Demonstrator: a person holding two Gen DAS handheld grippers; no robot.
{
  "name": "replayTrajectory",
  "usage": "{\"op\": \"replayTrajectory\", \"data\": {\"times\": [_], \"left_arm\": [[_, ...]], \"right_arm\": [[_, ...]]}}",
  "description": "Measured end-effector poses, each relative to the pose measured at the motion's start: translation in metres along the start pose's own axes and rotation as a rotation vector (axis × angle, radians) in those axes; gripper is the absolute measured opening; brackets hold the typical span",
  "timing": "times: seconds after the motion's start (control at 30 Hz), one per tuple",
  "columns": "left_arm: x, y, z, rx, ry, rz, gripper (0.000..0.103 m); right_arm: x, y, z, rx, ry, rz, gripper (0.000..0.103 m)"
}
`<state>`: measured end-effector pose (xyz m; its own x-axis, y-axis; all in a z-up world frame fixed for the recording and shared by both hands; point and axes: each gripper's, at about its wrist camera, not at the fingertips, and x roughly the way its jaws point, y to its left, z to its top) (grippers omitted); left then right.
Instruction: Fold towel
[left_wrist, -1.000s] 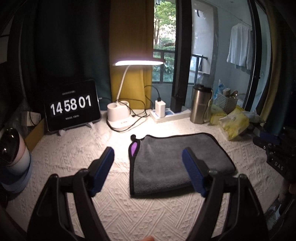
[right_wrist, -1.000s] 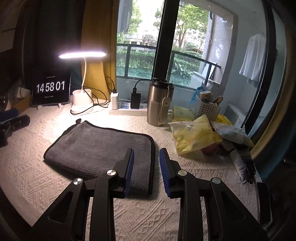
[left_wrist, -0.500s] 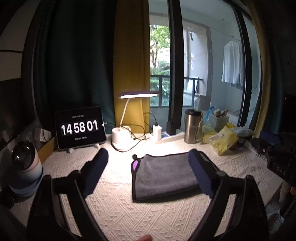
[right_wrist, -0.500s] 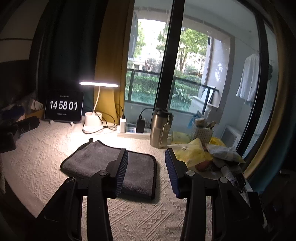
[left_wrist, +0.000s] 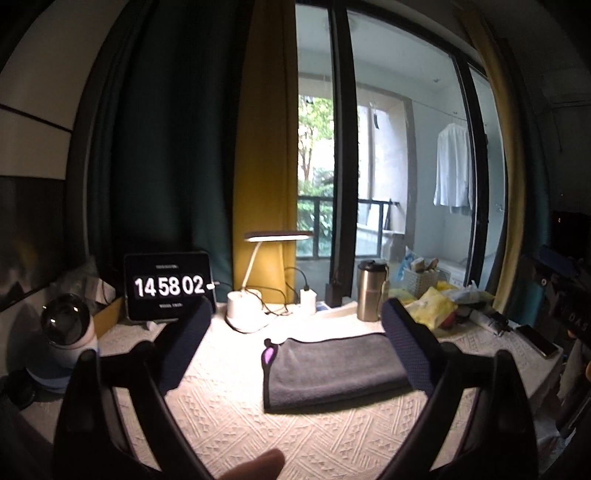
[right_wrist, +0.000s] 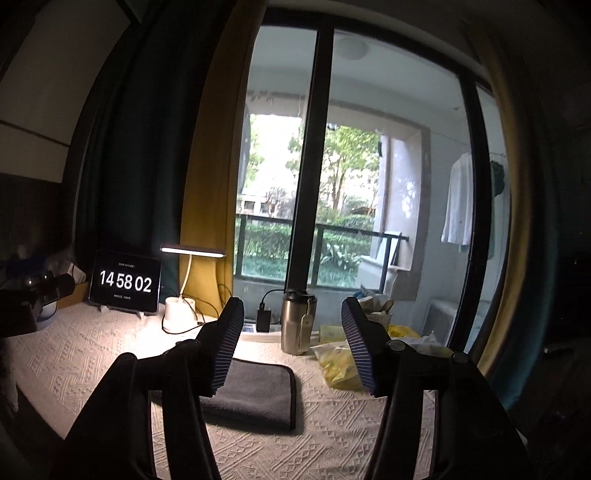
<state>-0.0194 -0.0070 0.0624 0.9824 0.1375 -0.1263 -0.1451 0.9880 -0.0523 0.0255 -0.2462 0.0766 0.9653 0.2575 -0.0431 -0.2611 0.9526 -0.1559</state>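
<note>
Both my claws are up off the table and holding nothing. My left gripper (left_wrist: 295, 350) has its fingers spread wide, and my right gripper (right_wrist: 291, 347) is spread too, though less so. Neither touches cloth.

The grey towel (left_wrist: 332, 365) lies flat on the white textured tablecloth (left_wrist: 240, 413), ahead of me at about 12 o'clock from the left claw, and low at 6 o'clock under the gap of the right claw (right_wrist: 255, 391). It looks already doubled into a tidy rectangle, with a dark bound edge and a small purple hanging loop (left_wrist: 268, 355) at its far left corner, around 10 o'clock of the towel.

I judge it soft, plush and light: it will droop and sag from any pinch, and it won't slide much on this nubby cloth. Nothing about it is fragile. Being layered, the edge is thick, so a pinch must catch every layer or the fold will peel apart.

If another fold is wanted, I'd take the two near corners, one at 7 o'clock of the towel with the left claw and one at 5 o'clock with the right, pinching on the bound hem where it is firmest. The steel tumbler (left_wrist: 371, 291) stands at 1 o'clock beyond the towel, well apart, and the lamp (left_wrist: 245, 306) at 11 o'clock.
</note>
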Motion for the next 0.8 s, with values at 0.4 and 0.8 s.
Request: {"op": "replayTrajectory", "data": {"times": [0.4,0.8], "left_arm": [[-0.008,-0.0006,-0.001,0.008,-0.008,0.013,0.095],[-0.0064,-0.0026,-0.002,-0.002,0.008,-0.002,0.095]], "right_arm": [[-0.0095,0.0001,-0.0055,0.005,-0.004,0.0,0.059],[-0.0094,0.0,-0.004,0.008,0.001,-0.001,0.06]]}}
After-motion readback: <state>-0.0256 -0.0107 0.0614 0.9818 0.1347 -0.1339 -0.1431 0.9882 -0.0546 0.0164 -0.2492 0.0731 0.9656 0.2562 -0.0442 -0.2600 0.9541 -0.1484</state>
